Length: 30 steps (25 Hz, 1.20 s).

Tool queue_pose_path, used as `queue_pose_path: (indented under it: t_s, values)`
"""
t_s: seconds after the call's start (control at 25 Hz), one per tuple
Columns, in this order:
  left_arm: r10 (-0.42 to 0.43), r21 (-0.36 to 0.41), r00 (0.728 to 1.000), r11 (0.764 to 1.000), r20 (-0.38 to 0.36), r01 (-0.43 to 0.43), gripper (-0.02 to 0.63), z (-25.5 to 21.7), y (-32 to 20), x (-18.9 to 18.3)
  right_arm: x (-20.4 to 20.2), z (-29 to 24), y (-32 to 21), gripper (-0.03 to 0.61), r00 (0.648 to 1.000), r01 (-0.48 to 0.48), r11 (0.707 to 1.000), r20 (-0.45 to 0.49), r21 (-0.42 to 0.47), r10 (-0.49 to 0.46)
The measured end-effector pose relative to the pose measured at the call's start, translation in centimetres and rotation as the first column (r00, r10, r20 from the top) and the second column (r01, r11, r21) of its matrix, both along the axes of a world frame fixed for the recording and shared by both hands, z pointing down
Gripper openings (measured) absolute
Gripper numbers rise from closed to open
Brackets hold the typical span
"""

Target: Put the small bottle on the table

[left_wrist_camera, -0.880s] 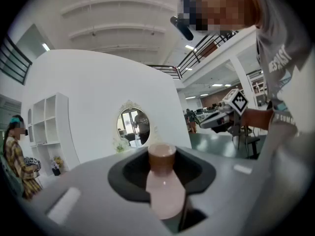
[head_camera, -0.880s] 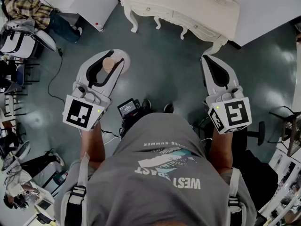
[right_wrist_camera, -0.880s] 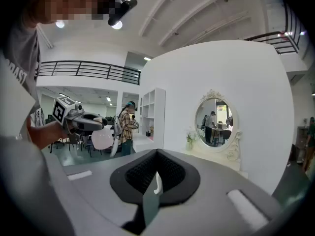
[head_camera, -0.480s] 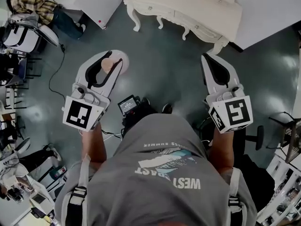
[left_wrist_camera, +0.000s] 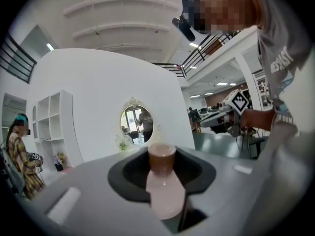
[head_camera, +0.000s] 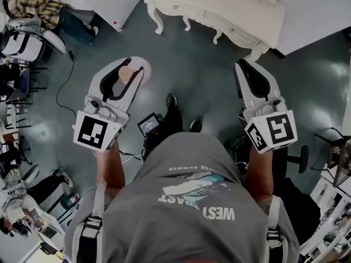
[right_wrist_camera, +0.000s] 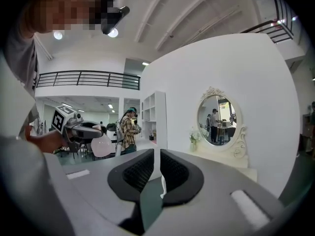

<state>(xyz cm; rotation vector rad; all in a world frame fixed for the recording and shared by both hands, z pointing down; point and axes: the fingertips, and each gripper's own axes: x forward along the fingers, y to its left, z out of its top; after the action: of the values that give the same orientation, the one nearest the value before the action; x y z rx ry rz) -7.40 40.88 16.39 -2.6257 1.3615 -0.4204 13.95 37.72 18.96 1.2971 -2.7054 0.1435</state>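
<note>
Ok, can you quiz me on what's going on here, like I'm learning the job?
1. True or false: the left gripper has its jaws closed on the small bottle.
2. What is between the jaws of the right gripper? A: a cup. B: nothing. C: a spoon.
3. Is the small bottle standing on the white table yet?

Key: 1 true. 2 B. 3 no, the left gripper holds it in the air, short of the white table.
</note>
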Motion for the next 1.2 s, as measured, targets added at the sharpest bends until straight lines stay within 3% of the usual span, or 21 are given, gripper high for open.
queue_pose_path:
  t_s: [0.72, 1.2]
  values:
    - [0.152, -0.001, 0.988, 0.988, -0.015, -0.152, 0.126, -0.5, -15.6, -8.0, -7.7, -0.5, -12.2, 0.040, 0.986, -0.163, 0.986, -0.031, -0.019, 0.162]
    - [0.228, -0.028, 0.974, 0.973, -0.013, -0.228, 0.126, 0.3, -22.1, -11.7, -12.0, -0.5, -17.5, 0.038, 0.972, -0.227, 0.974, -0.062, -0.018, 0.226]
